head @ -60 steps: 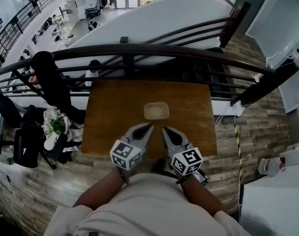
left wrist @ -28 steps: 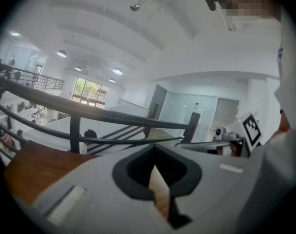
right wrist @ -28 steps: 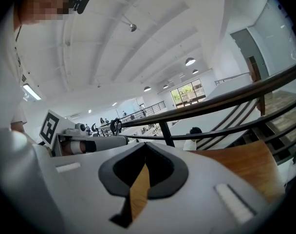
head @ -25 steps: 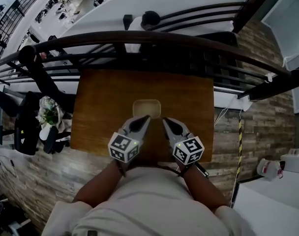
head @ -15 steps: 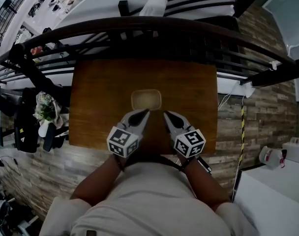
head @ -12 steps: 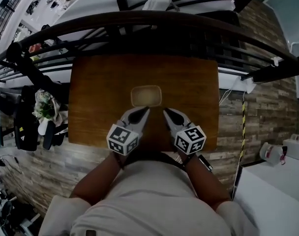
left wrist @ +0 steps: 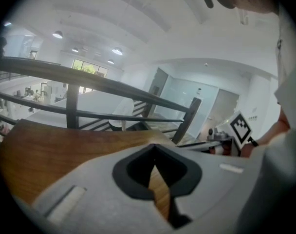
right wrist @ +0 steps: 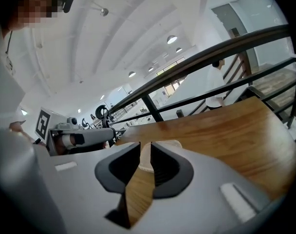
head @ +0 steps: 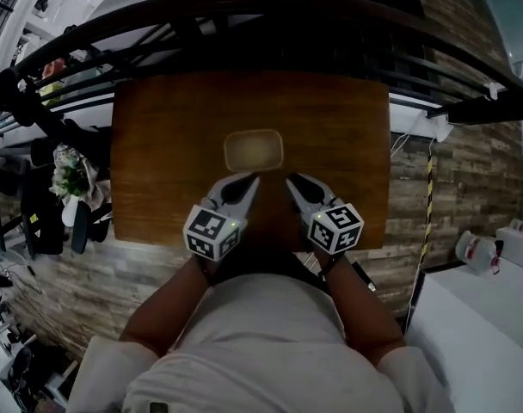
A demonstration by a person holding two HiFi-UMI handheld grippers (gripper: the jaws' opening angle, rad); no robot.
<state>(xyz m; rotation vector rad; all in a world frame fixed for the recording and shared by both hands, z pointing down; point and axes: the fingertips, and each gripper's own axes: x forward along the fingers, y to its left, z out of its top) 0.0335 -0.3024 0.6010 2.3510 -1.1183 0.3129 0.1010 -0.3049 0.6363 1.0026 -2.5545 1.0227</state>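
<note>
Brown wood forms the rectangular worktop (head: 158, 144) before us, and a shallow beige dish with rounded corners (head: 254, 151) lies flat near its middle, nothing else touching it. We hold both tools low over the near edge, pointing toward 12 o'clock. The left tool (head: 249, 181) sits at about 7 o'clock from the dish, its tip just short of the rim. The right tool (head: 292, 181) sits at about 5 o'clock, also close to the dish but apart from it.

In the left gripper view, the left tool (left wrist: 154, 149) has its two jaws together at the tip, with nothing held; only bare wood shows behind them. In the right gripper view, the right tool (right wrist: 145, 146) has its jaws a narrow gap apart, gripping nothing, and the dish (right wrist: 168, 143) shows just beyond them.

Each tool carries a white cube with black square markers, left (head: 212, 232) and right (head: 336, 227). A dark metal railing (head: 270, 7) runs past the worktop at 12 o'clock.
</note>
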